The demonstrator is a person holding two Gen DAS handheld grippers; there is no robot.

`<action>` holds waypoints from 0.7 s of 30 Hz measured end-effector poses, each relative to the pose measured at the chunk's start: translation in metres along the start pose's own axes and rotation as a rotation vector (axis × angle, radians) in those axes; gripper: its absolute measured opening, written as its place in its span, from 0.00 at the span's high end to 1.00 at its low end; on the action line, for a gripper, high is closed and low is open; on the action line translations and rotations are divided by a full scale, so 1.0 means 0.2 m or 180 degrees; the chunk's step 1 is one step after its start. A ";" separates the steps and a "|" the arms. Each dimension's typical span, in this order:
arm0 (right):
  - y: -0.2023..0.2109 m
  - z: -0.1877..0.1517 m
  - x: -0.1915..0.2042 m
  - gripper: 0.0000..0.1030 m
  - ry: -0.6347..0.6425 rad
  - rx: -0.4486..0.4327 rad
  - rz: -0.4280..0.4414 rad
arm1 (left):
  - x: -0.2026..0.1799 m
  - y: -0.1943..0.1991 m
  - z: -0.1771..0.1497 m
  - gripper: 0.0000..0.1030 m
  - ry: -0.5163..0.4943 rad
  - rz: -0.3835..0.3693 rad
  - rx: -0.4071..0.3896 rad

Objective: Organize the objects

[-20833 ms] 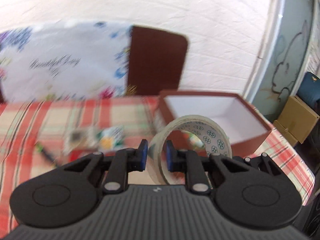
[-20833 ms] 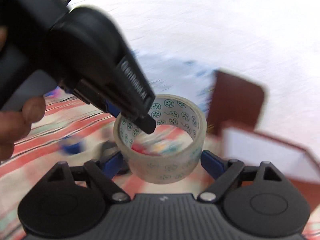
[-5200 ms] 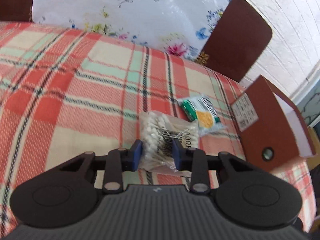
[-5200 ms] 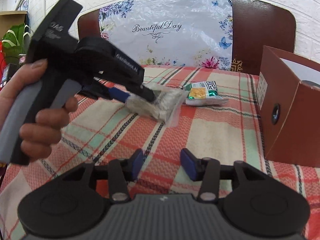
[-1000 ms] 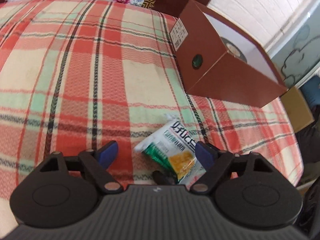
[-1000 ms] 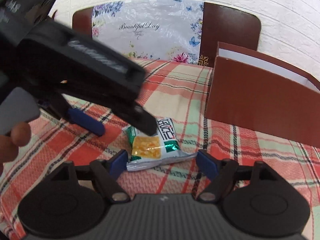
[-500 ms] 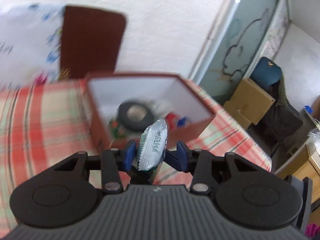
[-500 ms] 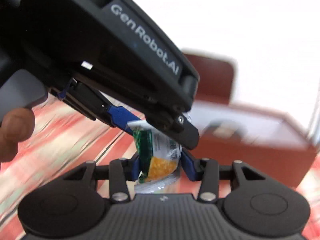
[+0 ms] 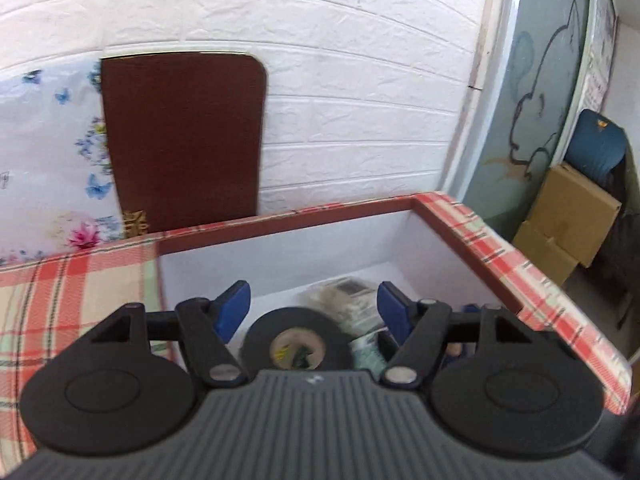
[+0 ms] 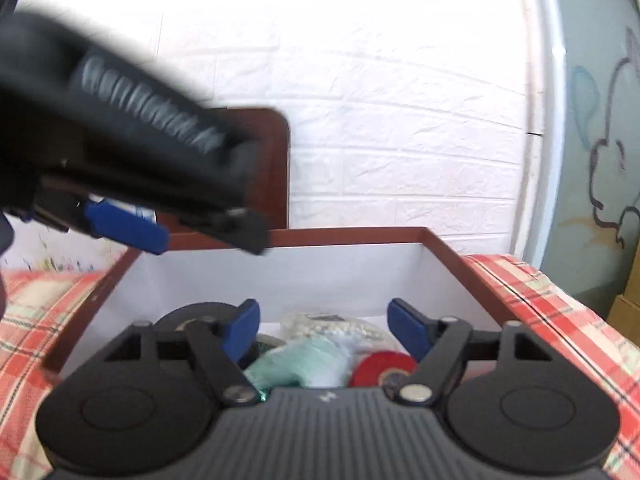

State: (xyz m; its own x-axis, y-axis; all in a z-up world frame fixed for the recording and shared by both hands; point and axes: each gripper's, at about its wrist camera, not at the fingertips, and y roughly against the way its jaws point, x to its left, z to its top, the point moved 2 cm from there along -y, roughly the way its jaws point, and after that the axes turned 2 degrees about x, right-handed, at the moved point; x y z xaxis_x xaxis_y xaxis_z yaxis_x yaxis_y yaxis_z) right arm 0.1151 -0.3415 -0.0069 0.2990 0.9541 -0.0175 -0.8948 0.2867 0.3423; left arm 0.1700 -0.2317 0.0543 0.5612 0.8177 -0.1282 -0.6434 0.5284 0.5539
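A brown box with a white inside (image 9: pixel 280 264) (image 10: pixel 344 268) stands on the plaid table. In it lie a black tape roll (image 9: pixel 296 336) (image 10: pixel 196 316), a bag of cotton swabs (image 9: pixel 344 292) (image 10: pixel 328 326), the green snack packet (image 10: pixel 304 360) (image 9: pixel 366 354) and a red roll (image 10: pixel 382 368). My left gripper (image 9: pixel 313 308) is open and empty above the box; it also shows blurred in the right wrist view (image 10: pixel 180 236). My right gripper (image 10: pixel 324 324) is open and empty over the box.
A brown chair back (image 9: pixel 180 136) and a floral plastic cover (image 9: pixel 48 160) stand behind the table (image 9: pixel 72 280). Cardboard boxes (image 9: pixel 568 216) and a blue chair (image 9: pixel 596 148) are on the right by a grey-green wall.
The snack packet has left the gripper and now lies in the box. Both grippers have opened and sit above the box.
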 end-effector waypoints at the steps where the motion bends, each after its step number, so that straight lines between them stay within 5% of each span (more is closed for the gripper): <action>1: 0.04 -0.02 0.00 0.28 -0.0044 -0.0048 -0.0016 | 0.02 0.02 -0.02 0.30 0.0041 0.0005 0.0008; 9: 0.29 -0.09 -0.04 0.28 -0.0314 -0.0115 0.0030 | 0.07 0.24 -0.13 0.30 0.0161 0.0340 0.0073; 21: 0.61 -0.10 -0.08 0.27 -0.0738 0.0198 0.0252 | 0.12 0.50 -0.38 0.28 0.0262 0.0677 0.0278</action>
State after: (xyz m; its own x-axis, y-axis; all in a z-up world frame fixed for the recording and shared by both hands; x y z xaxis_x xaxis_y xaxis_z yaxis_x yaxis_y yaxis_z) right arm -0.0047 -0.3195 0.0155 0.3031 0.9260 0.2251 -0.8985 0.1990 0.3912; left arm 0.0790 -0.1424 0.0445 0.3714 0.9261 -0.0656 -0.6930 0.3236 0.6442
